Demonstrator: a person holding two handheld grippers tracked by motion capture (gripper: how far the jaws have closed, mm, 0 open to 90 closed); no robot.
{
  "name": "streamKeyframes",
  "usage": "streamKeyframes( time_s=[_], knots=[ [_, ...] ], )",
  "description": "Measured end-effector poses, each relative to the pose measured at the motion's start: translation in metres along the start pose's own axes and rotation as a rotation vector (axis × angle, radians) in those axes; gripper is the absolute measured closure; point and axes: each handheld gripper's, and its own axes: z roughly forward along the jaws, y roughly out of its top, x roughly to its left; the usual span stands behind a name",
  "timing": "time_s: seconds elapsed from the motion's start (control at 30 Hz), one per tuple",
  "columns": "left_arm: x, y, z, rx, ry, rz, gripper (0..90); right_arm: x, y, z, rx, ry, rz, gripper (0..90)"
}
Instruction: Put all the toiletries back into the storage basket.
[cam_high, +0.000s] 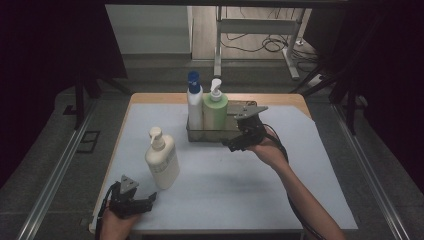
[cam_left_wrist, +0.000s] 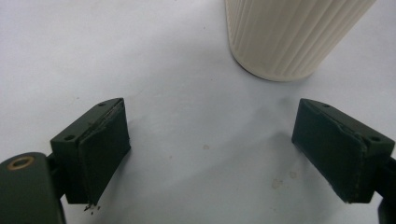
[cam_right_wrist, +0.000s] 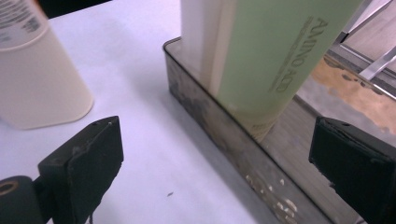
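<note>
Right gripper (cam_high: 235, 144): jaws spread wide and holding nothing, poised at the near right side of the tray; in the right gripper view one jaw hangs over the white table cover, the other over the tray's floor, with the near wall between them.
Tray: a shallow, clear smoky-plastic rectangular tray (cam_right_wrist: 224, 135) standing near the far middle of the table, its wall smudged.
Green bottle: a pale green plastic pump bottle (cam_high: 215, 111) with a white pump head, upright in the tray just behind its near wall.
Blue-capped bottle: a white plastic bottle with a blue cap (cam_high: 194, 102), upright in the tray, touching the green bottle's left side.
Left gripper (cam_high: 148, 200): jaws wide apart and empty, low over the table's near left corner.
Cream bottle: a cream ribbed plastic pump bottle (cam_high: 162, 160) standing upright on the cover, just beyond the left gripper and well apart from the tray.
Table (cam_high: 250, 185): covered in a white sheet, wooden edge showing at the far side.
</note>
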Motion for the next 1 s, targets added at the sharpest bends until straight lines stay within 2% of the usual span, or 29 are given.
streamKeyframes(
  time_s=[0.4,0.57,0.73,0.87,1.0],
  knots=[
    [0.000,0.001,0.000,0.008,-0.001,0.009,10.9,0.018,-0.027,-0.030,0.013,0.016,-0.011,3.0],
    [0.001,0.002,0.000,0.011,-0.003,0.008,11.1,0.023,-0.047,-0.038,0.043,0.016,-0.005,3.0],
    [0.001,0.003,-0.001,0.013,-0.003,0.005,11.6,0.026,-0.067,-0.046,0.043,0.010,0.013,3.0],
    [0.001,0.003,-0.001,0.010,-0.001,0.003,14.5,0.029,-0.082,-0.051,0.053,-0.012,0.005,3.0],
    [0.002,0.004,-0.001,0.010,0.001,0.006,16.8,0.031,-0.098,-0.053,0.057,-0.011,0.011,2.9]
  ],
)
